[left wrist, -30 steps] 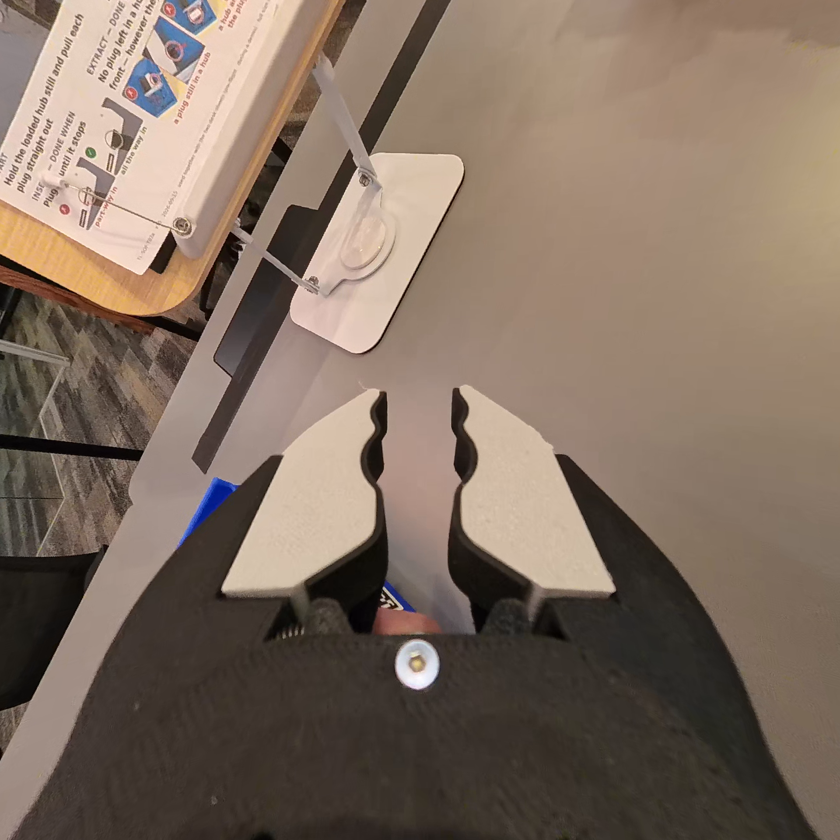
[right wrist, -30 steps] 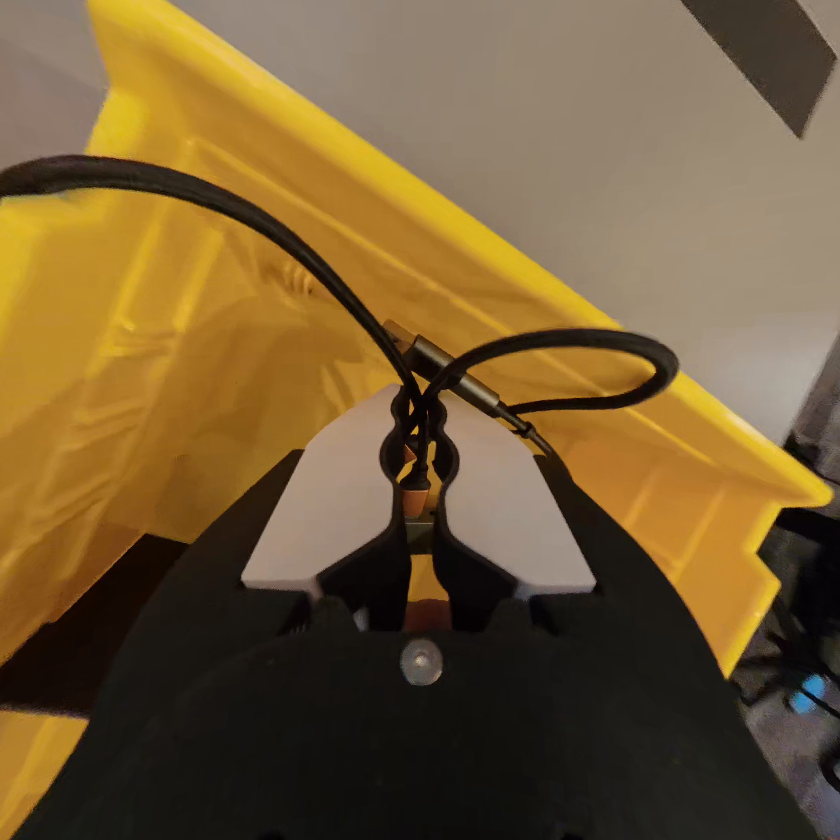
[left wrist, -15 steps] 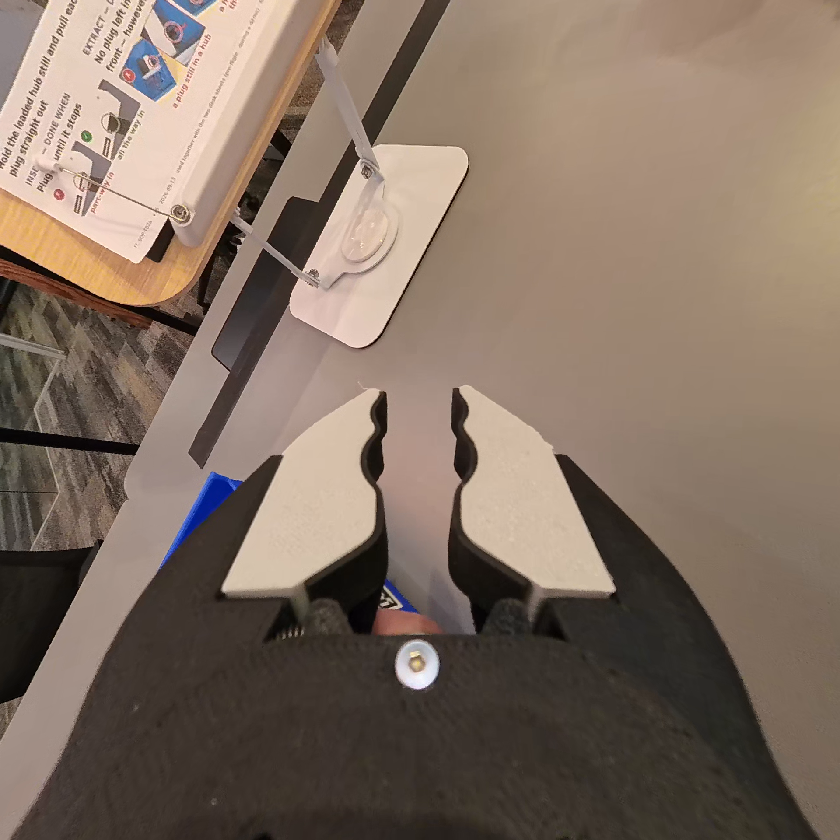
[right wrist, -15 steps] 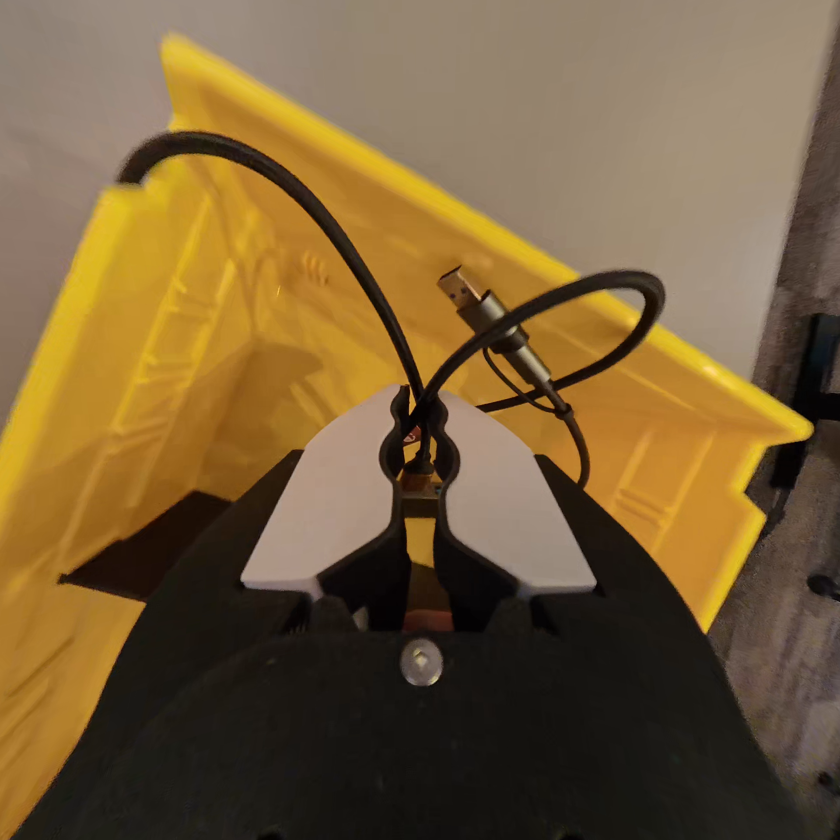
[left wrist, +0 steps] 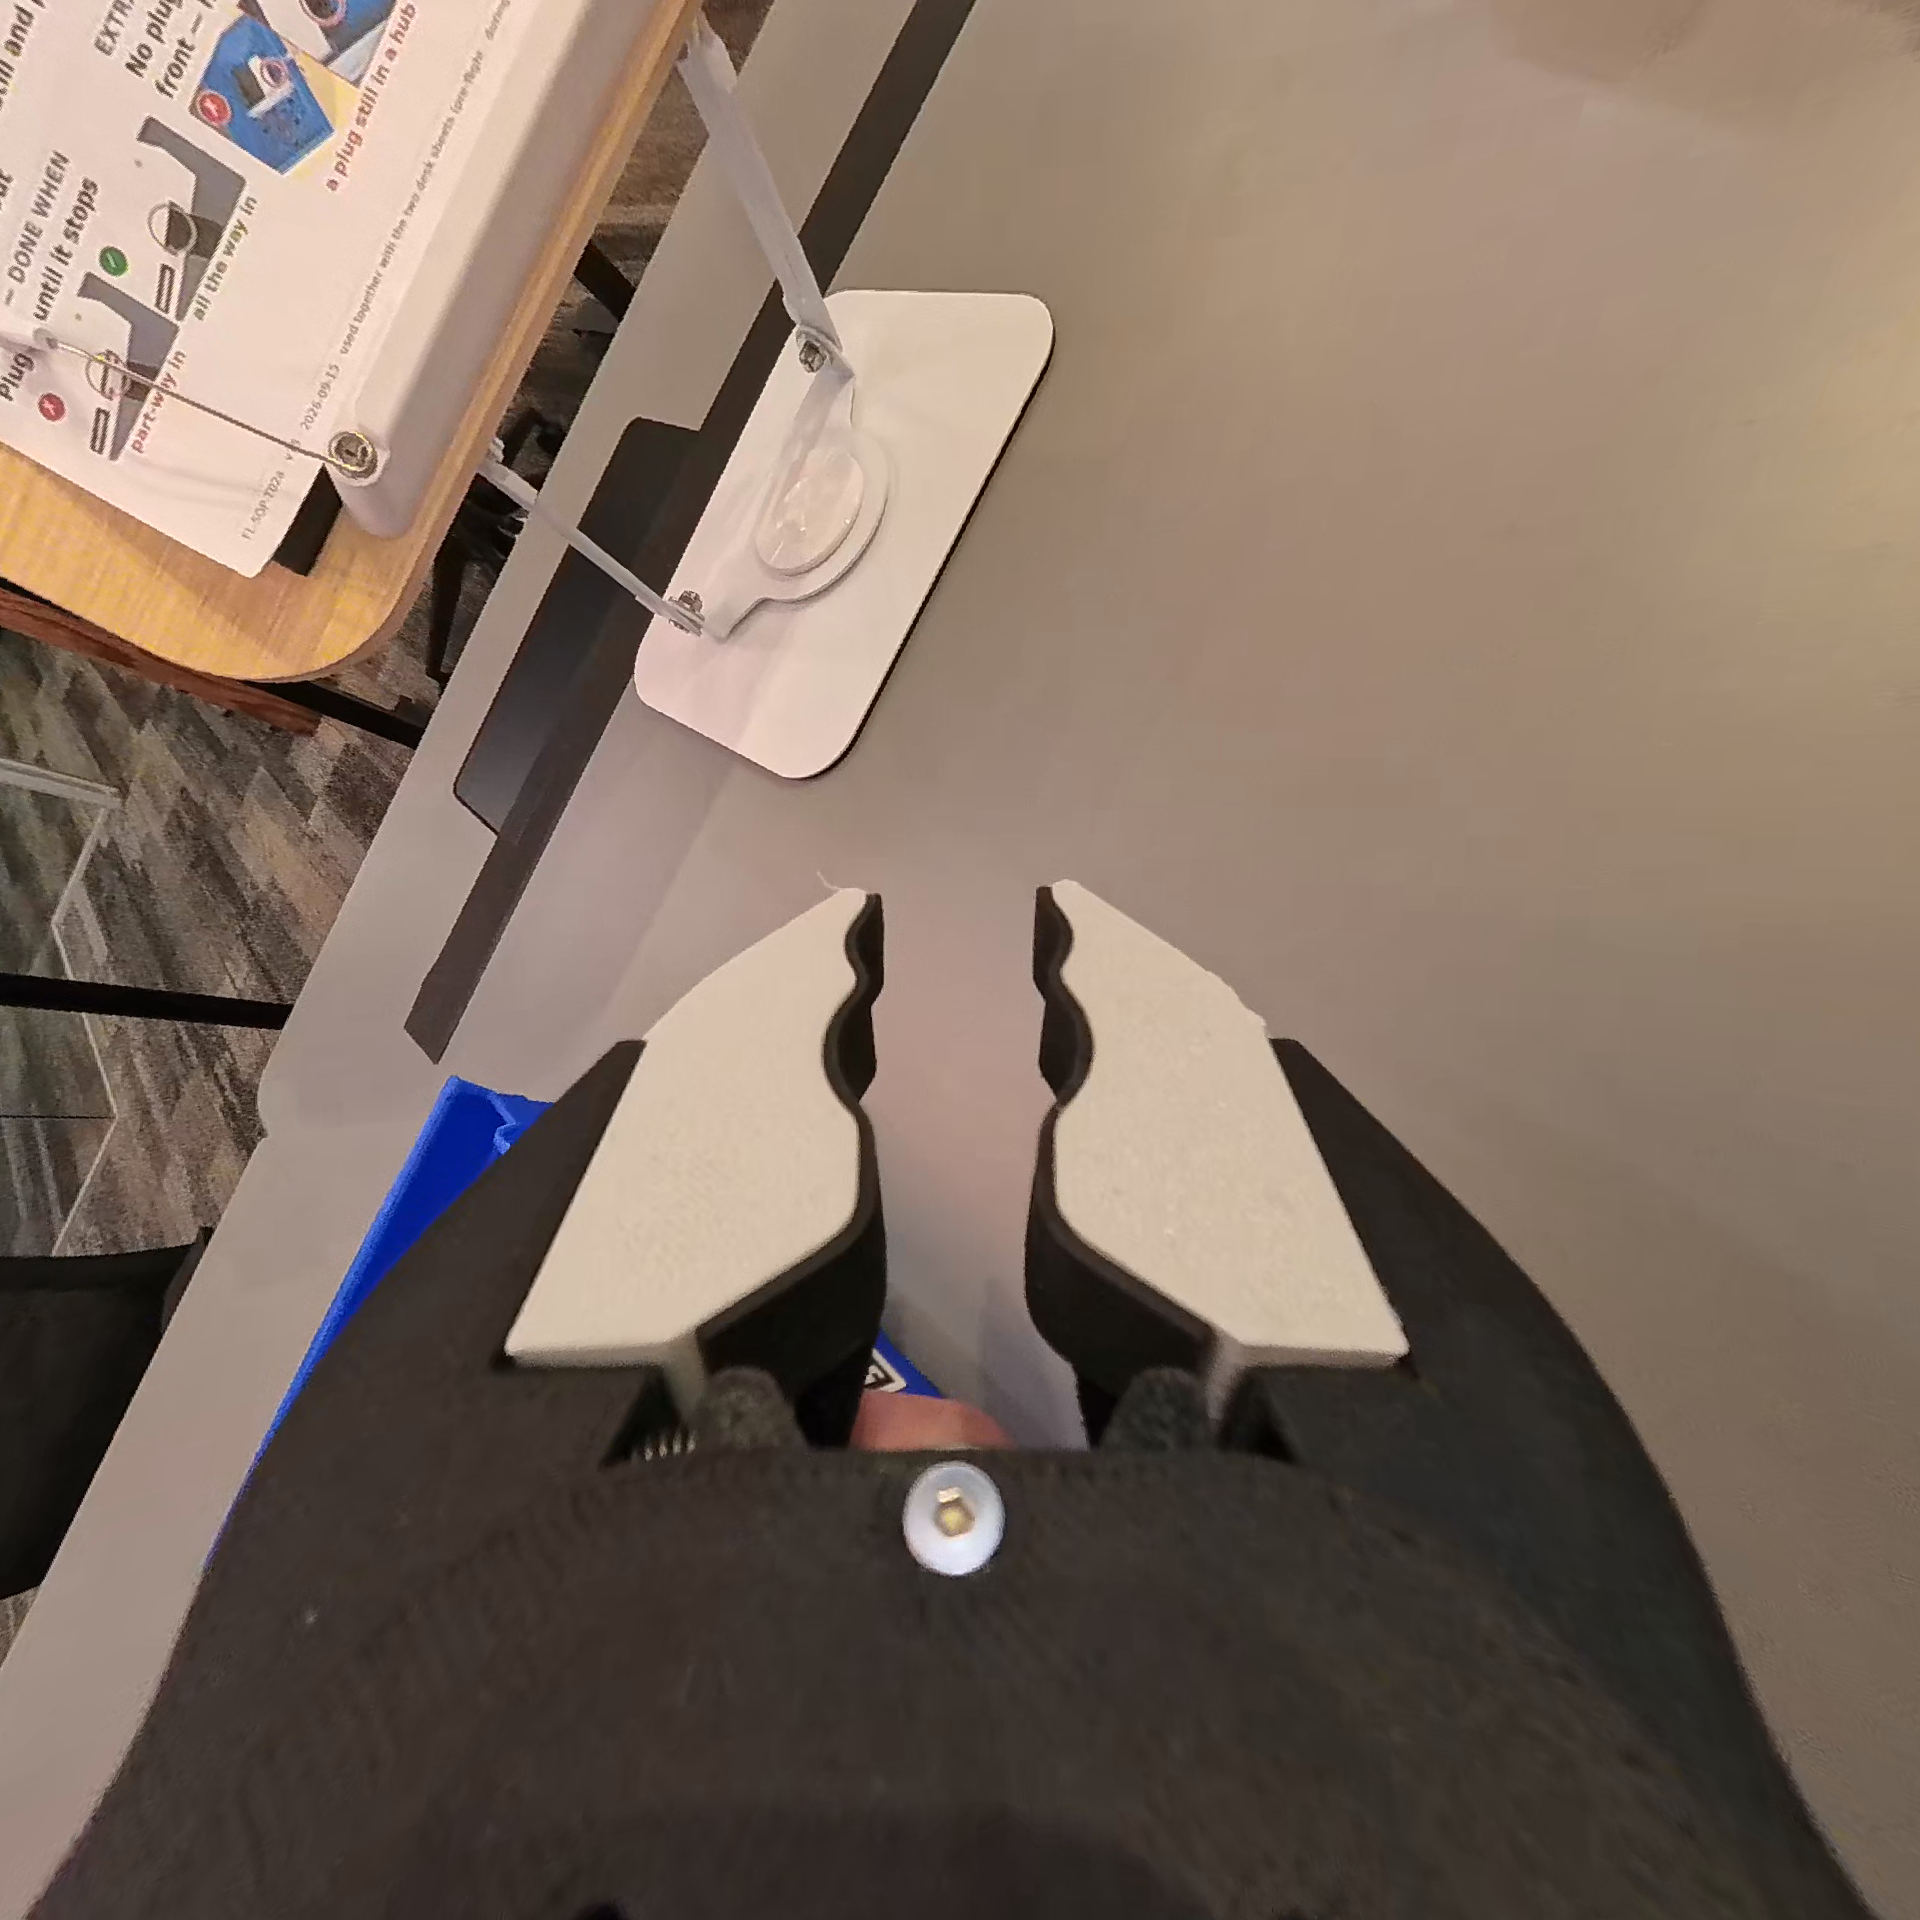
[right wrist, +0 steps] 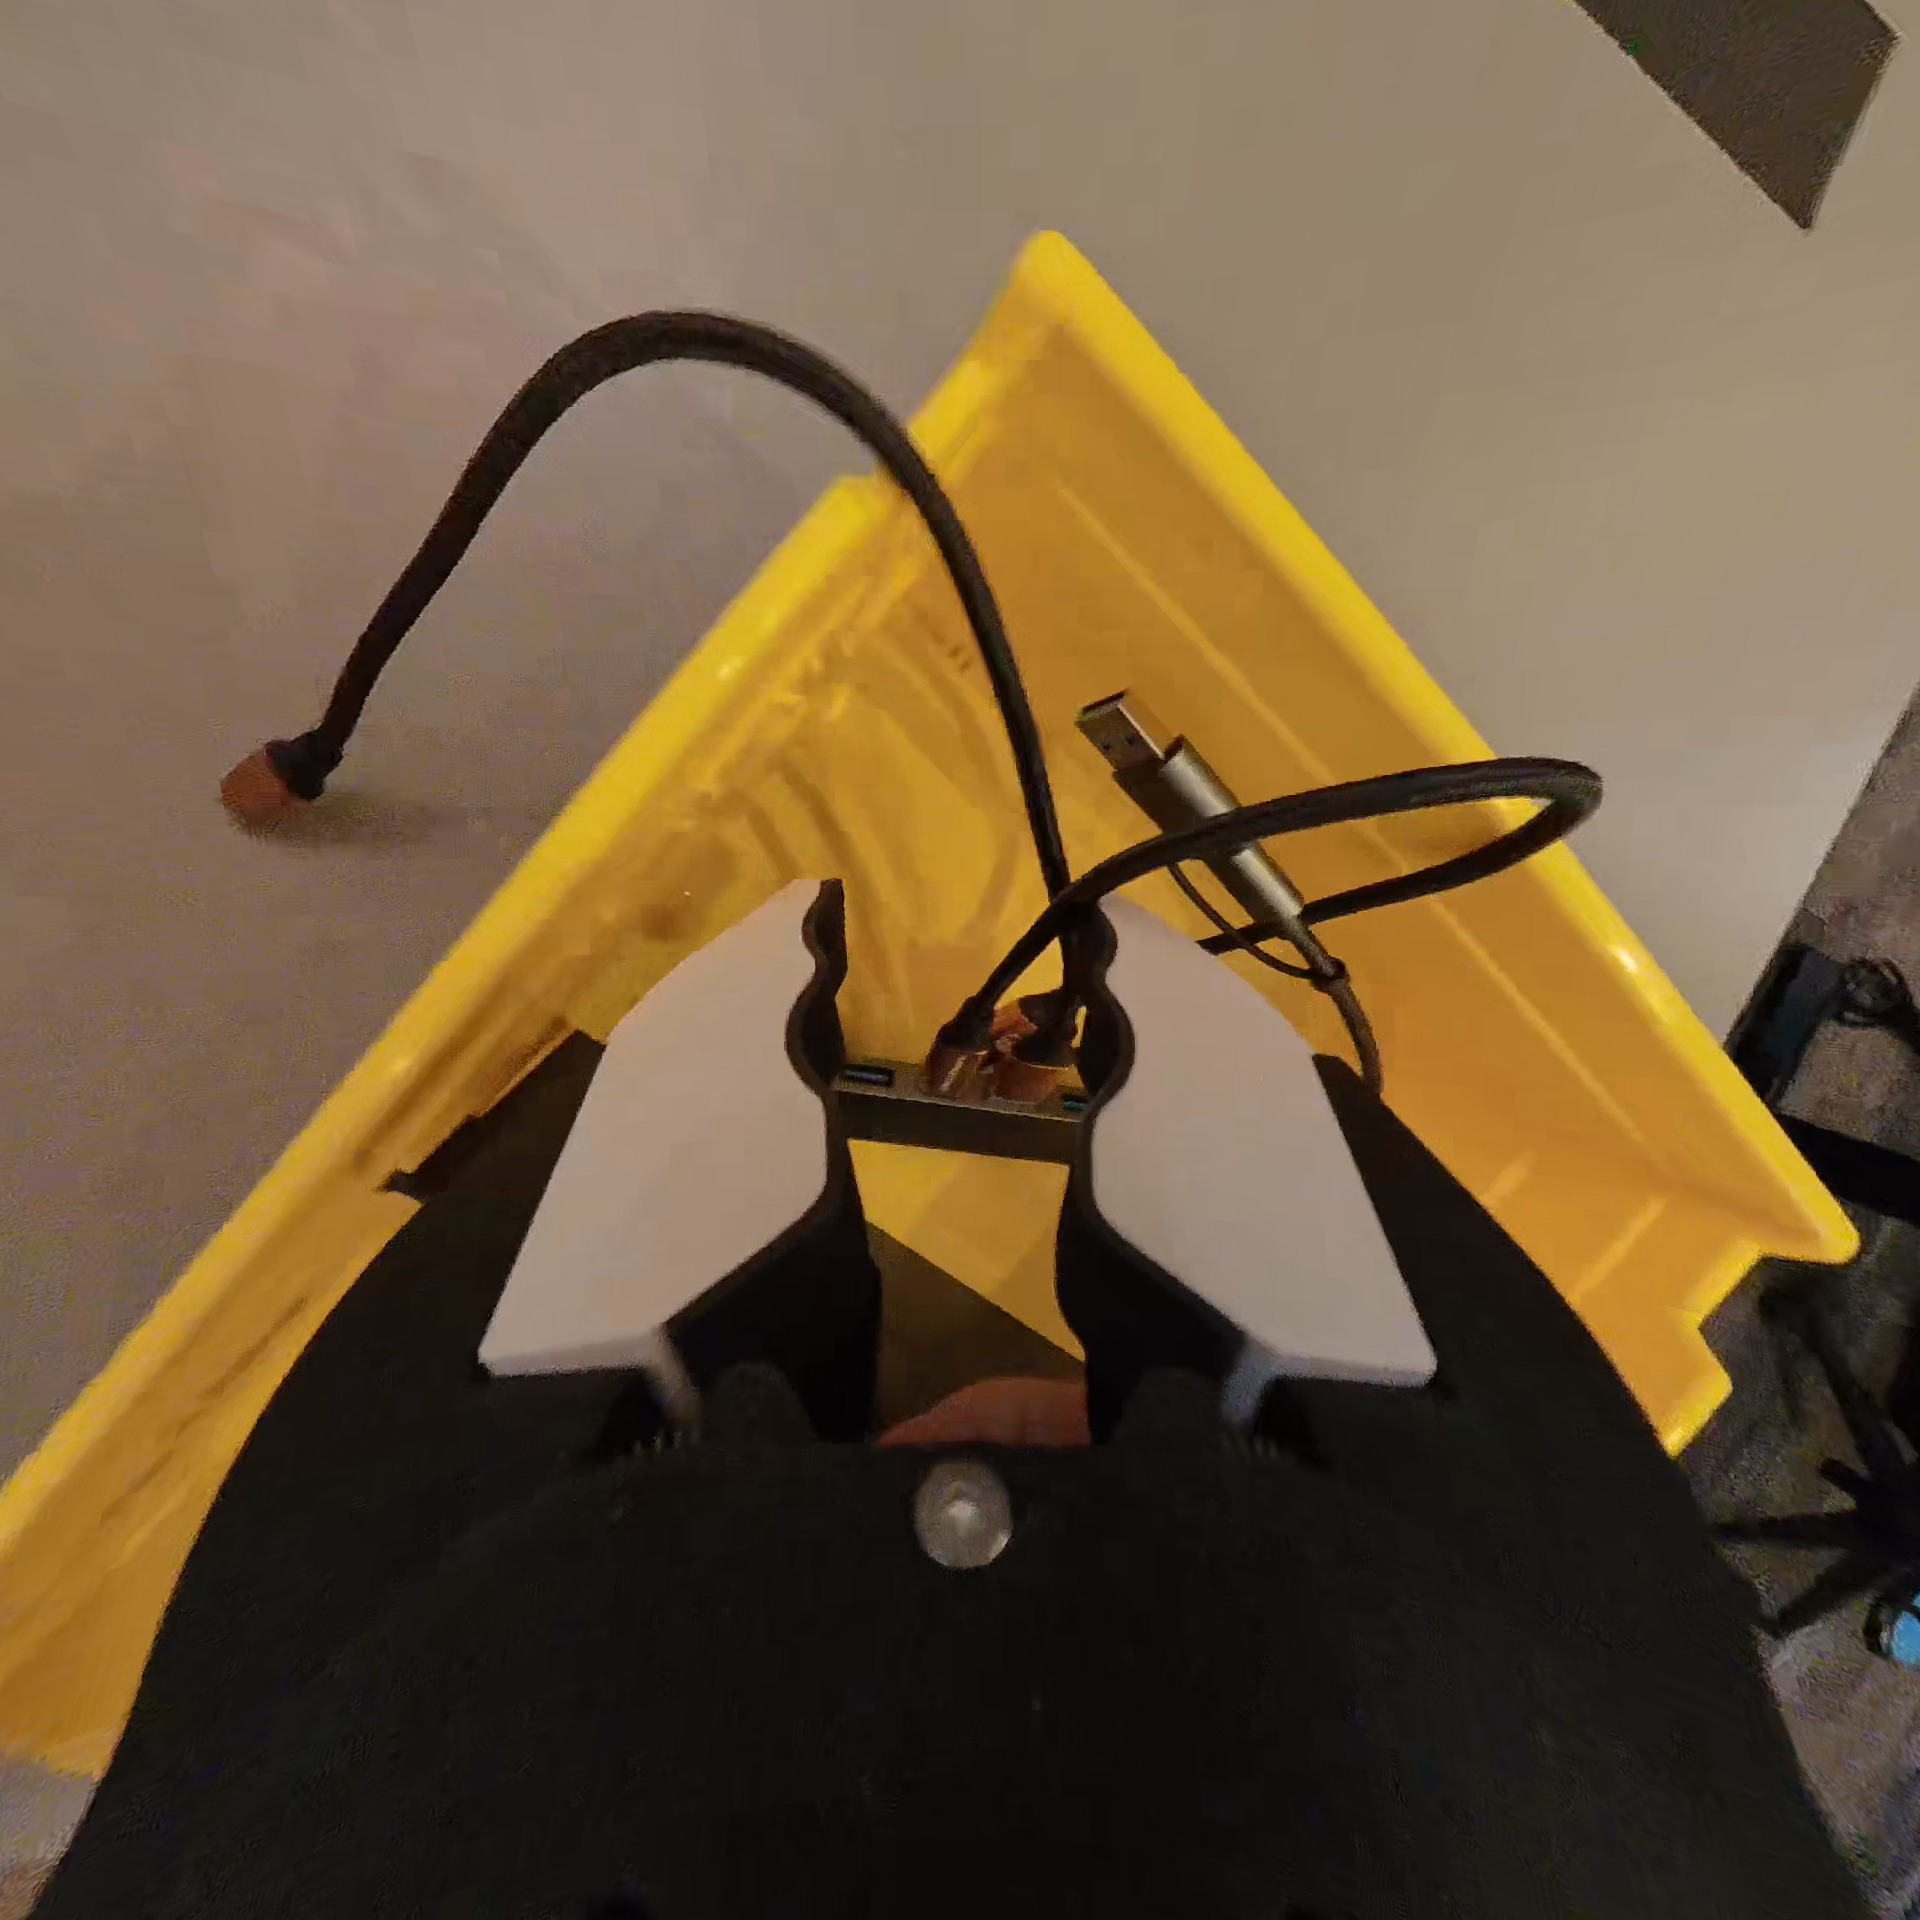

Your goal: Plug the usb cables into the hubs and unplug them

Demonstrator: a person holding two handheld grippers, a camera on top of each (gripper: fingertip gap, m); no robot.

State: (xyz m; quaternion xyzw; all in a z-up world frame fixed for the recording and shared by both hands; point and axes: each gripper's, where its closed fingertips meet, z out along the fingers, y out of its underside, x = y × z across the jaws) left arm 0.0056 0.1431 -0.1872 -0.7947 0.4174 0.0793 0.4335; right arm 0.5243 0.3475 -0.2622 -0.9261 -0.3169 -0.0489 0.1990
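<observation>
In the right wrist view my right gripper (right wrist: 961, 914) hangs over a yellow bin (right wrist: 1351, 748) with its jaws apart. A dark grey hub (right wrist: 961, 1110) spans the gap between the fingers, its ends hidden behind them. Two orange plugs (right wrist: 997, 1039) sit in the hub. One black cable (right wrist: 727, 343) arcs left, and its brown end (right wrist: 260, 792) touches the grey table. A thinner cable (right wrist: 1455, 790) loops right, ending in a free grey USB plug (right wrist: 1164, 758). In the left wrist view my left gripper (left wrist: 958, 904) is open and empty above the grey table.
A white stand base (left wrist: 914, 540) sits on the table ahead of the left gripper, holding an instruction sheet (left wrist: 208, 208) out past the table's left edge. A blue bin (left wrist: 416, 1195) shows under the left gripper. Floor and dark gear (right wrist: 1829, 1091) lie to the right of the yellow bin.
The right gripper's jaws have spread from nearly closed to wide apart, and the hub now shows broadside. The right gripper has swung, bringing the cable's brown end into view. The left gripper barely moved.
</observation>
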